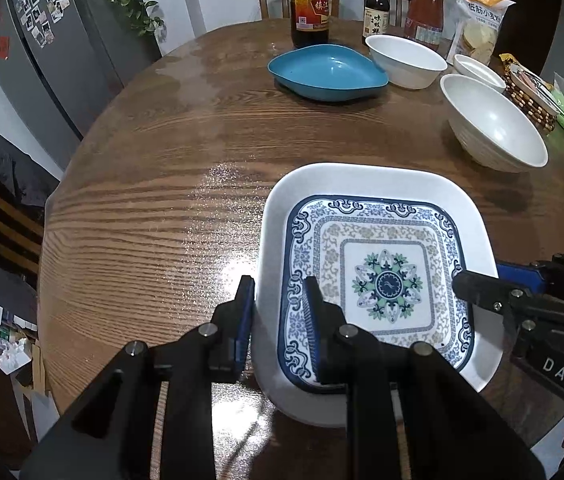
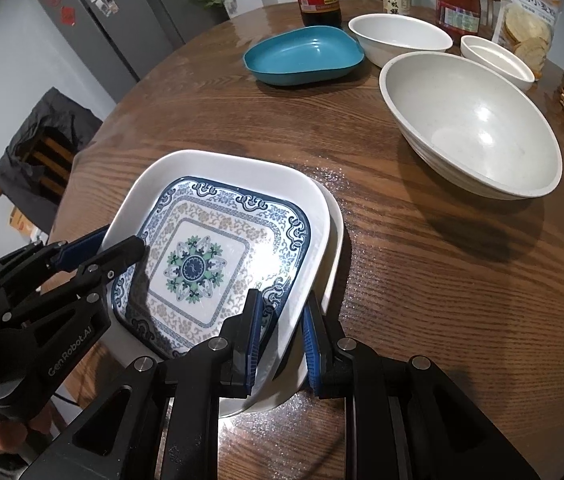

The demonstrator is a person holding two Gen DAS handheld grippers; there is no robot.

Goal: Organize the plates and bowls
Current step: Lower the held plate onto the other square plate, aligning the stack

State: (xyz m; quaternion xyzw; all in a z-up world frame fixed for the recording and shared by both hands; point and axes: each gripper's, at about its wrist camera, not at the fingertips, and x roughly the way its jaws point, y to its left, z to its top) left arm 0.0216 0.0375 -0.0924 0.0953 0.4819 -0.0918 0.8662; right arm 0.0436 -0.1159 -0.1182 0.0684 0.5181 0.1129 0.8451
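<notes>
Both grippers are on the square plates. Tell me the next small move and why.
Probably lift the stack together, level. The left hand-held gripper and right hand-held gripper each clamp opposite rims of the white square plate, with the patterned plate nested inside, so an even lift keeps it from sliding.

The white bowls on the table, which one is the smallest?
The small white bowl farthest back, beside the flour bag. It is shallower and narrower than the large bowl in front and the medium bowl by the blue dish.
</notes>
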